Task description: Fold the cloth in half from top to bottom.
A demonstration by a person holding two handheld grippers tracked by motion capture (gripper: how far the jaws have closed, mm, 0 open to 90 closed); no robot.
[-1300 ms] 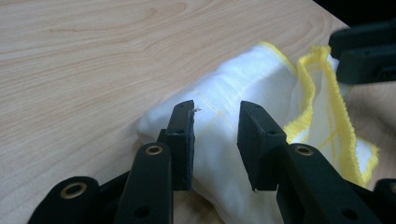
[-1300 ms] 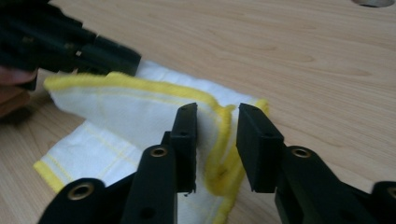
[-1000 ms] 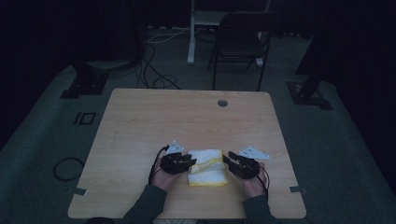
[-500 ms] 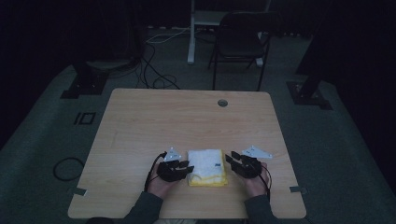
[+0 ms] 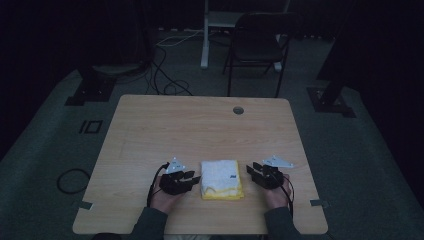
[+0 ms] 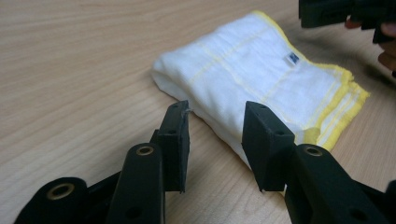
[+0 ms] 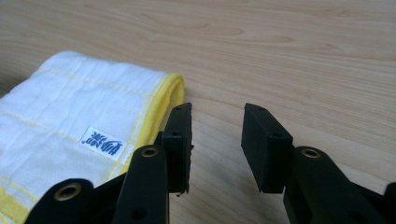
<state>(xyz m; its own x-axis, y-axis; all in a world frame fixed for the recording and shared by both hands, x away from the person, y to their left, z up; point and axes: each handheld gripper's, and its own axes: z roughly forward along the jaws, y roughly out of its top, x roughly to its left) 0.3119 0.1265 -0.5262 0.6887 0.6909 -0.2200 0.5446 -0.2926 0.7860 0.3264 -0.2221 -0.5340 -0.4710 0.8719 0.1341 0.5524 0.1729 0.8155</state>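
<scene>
the folded white cloth (image 5: pixel 221 178) lies on the tabletop (image 5: pixel 200 125) between the left hand-held gripper (image 5: pixel 192 179), its empty jaws just opening, and the right hand-held gripper (image 5: pixel 253 170), jaws apart and empty.

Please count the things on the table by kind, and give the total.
Folded white cloth with yellow edge: 1
Hand-held grippers: 2, left gripper and right gripper
Total: 3
</scene>
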